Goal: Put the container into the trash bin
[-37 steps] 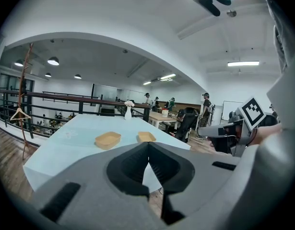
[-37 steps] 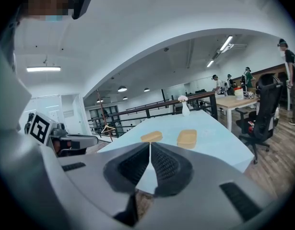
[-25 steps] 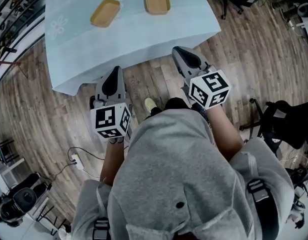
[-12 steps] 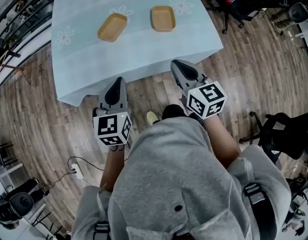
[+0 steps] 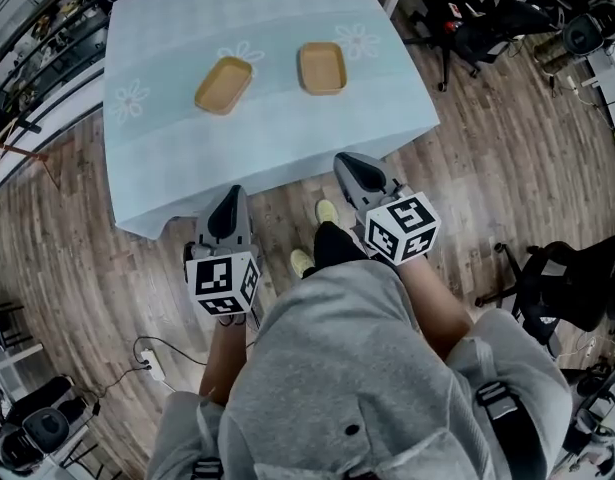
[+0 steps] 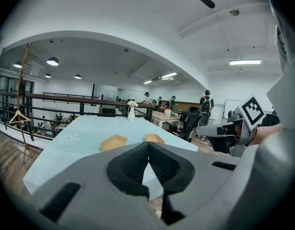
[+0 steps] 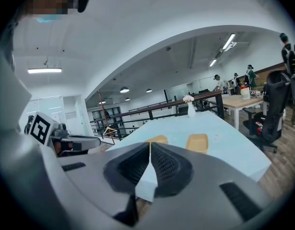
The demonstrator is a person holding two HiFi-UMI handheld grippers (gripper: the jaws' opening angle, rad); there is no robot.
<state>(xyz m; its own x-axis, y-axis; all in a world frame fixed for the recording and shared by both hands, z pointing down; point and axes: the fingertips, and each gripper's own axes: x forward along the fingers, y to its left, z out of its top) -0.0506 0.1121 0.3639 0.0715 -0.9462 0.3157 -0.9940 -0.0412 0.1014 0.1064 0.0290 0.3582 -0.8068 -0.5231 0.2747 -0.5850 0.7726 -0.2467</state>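
Two shallow tan containers lie on the pale blue cloth-covered surface (image 5: 167, 138), in the upper middle of the head view. The left container (image 5: 224, 85) sits skewed. The right container (image 5: 322, 68) sits squarer and just apart from it. Both are open side up and look empty. No trash bin shows in any view.

Left hand-held gripper (image 5: 230, 198): jaws closed tip to tip, nothing between them. It hangs below the surface's near edge, over wood floor. Right hand-held gripper (image 5: 349, 164): jaws also together and empty, just short of the same edge. Both are well apart from the containers, so no grasp is begun.

Handling, as a judgement:
- Thin-walled tray with a rolled rim, so likely very light.
- Probably moulded fibre or thin plastic, though the material cannot be settled from here.
- Stiff enough at the rim, but the walls may flex or crush under a hard squeeze.
- Too wide to span whole.
- Best hold is a pinch on one wall at the near short end, one jaw inside and one outside.
- The cloth may let the tray skate if it is nudged first.
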